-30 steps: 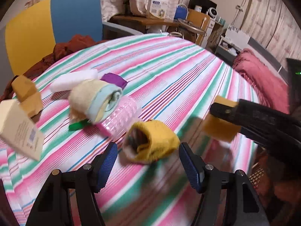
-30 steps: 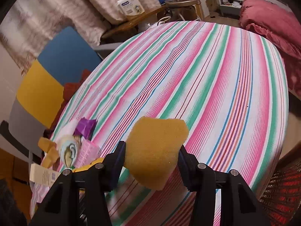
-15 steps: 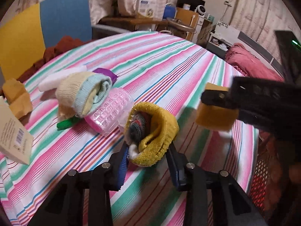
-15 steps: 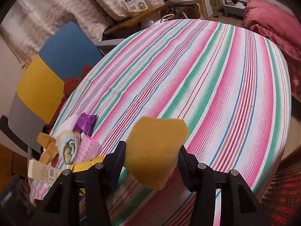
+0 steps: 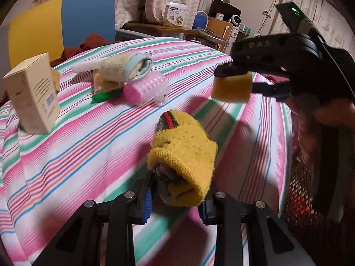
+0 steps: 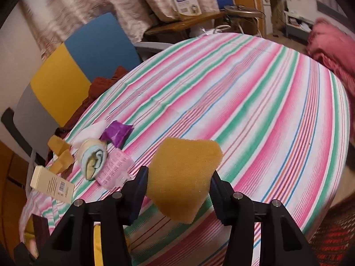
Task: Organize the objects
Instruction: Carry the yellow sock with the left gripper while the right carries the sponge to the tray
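2 grippers, each holding 1 soft item above the striped table.

The left gripper [image 5: 175, 201] is clamped on the yellow knitted sock roll [image 5: 184, 153], lifted over the tablecloth [image 5: 88, 146]; the right gripper [image 6: 178, 190] pinches the orange sponge [image 6: 184, 173]. The pink bottle [image 5: 144, 86] and cream box [image 5: 33, 95] lie beyond.

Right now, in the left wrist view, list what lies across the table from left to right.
Beige box → green item → pink ridged roll → yellow knit sock in the left tongs → sponge held above the table.
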Motion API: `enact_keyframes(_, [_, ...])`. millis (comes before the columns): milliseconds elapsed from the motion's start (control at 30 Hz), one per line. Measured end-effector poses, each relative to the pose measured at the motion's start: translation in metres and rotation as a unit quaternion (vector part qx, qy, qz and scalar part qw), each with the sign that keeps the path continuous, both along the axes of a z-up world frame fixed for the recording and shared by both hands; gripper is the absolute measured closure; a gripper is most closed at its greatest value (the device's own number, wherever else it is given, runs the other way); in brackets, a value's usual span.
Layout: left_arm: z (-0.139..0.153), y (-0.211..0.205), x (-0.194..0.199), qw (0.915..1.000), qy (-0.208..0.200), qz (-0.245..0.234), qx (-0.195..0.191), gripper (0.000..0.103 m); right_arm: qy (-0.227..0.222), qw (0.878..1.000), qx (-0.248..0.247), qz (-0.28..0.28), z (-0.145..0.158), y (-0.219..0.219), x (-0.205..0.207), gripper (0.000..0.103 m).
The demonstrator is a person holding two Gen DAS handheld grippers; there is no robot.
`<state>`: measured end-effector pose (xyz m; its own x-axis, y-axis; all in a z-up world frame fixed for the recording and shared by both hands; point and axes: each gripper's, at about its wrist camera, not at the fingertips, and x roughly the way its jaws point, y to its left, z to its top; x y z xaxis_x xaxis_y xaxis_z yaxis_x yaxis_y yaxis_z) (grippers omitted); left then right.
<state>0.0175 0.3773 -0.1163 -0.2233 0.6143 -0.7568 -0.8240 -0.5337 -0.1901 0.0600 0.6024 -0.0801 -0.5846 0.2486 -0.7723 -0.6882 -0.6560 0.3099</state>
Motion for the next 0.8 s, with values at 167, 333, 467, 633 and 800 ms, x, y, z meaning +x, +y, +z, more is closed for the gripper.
enact_keyframes(167, [0.002, -0.013, 0.011, 1.0, 0.008, 0.001, 0.005, 0.072, -0.001, 1.0, 0.021, 0.023, 0.006, -0.011, -0.004, 0.05])
enact_keyframes(333, [0.002, -0.035, 0.019, 0.9999, 0.002, 0.007, 0.015, 0.072, -0.003, 0.998, 0.041, 0.054, 0.009, -0.023, -0.011, 0.05])
enact_keyframes(467, [0.006, -0.055, 0.022, 0.9991, -0.019, 0.019, 0.032, 0.073, -0.004, 0.995, 0.052, 0.082, 0.011, -0.033, -0.016, 0.05])
enact_keyframes(633, [0.018, -0.079, 0.028, 0.998, -0.015, 0.026, 0.055, 0.073, -0.006, 0.991, 0.07, 0.115, 0.013, -0.047, -0.023, 0.05])
enact_keyframes(800, [0.03, -0.103, 0.032, 0.9968, -0.005, 0.036, 0.071, 0.073, 0.004, 0.986, 0.082, 0.143, 0.017, -0.059, -0.024, 0.05])
